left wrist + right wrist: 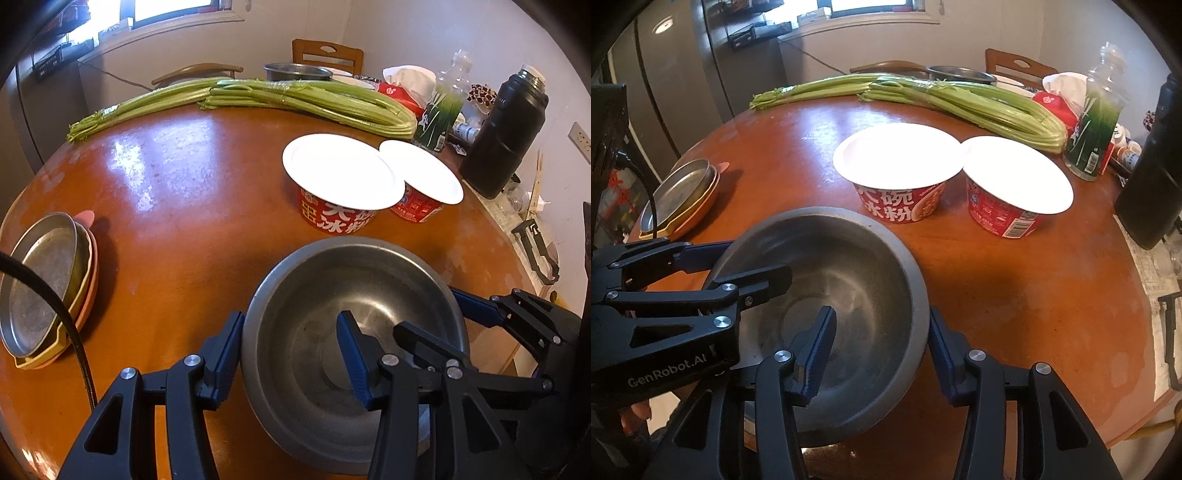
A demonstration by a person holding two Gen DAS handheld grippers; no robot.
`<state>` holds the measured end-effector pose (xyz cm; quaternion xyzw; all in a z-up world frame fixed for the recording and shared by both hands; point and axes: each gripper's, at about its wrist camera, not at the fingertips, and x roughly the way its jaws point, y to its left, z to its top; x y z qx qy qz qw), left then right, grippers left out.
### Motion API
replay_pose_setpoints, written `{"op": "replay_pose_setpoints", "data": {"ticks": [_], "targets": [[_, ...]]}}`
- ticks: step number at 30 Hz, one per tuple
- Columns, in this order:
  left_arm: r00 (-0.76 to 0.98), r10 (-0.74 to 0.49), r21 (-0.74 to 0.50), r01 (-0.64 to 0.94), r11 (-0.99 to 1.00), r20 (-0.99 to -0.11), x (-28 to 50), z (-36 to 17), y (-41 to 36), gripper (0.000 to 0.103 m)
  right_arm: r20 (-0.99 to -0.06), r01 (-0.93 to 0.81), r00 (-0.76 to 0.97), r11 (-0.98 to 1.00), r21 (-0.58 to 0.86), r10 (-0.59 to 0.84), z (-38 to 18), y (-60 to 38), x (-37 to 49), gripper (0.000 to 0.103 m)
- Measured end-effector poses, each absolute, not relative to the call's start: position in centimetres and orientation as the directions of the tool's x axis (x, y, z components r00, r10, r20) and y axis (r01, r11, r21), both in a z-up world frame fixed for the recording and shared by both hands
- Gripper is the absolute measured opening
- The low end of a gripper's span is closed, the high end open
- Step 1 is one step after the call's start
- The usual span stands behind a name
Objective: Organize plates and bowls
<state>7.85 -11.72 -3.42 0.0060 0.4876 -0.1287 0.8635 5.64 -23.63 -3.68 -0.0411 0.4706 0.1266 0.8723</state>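
Steel bowl (343, 332): round, upright, mouth facing up, empty; no long axis. It stands at the near edge of the brown tabletop (177, 206).

Left gripper (291, 358): straddles the bowl's left rim, one blue pad outside the wall, the other inside the bowl. Whether the pads press on the rim cannot be told.

Right gripper (882, 350): straddles the bowl's right rim the same way, one finger inside, one outside. No firm clamp can be made out here either.

Stack of shallow plates (48, 288): a metal plate on top, a yellow and a pink one beneath, at the tabletop's left edge, well apart from the bowl.

Two red noodle cups (901, 173), white lids on, upright, side by side just beyond the bowl.

Celery bunches (258, 99): lying flat along the far edge, long axis running left to right.

Black flask (506, 136): upright, far right.
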Motion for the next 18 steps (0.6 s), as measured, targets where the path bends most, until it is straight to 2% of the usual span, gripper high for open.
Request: {"op": "replay_pose_setpoints", "data": {"ticks": [10, 18], "targets": [[0.514, -0.219, -0.103, 0.244, 0.964, -0.829, 7.7, -2.2, -11.3, 0.051, -0.798, -0.21, 0.576, 0.976, 0.062, 0.175, -1.8, -25.0, 5.8, 0.054], [0.55, -0.228, -0.095, 0.258, 0.961, -0.803, 8.9, 0.1, -11.0, 0.051, -0.779, -0.162, 0.592, 0.977, 0.136, 0.207, -0.6, -26.5, 6.7, 0.054]]}}
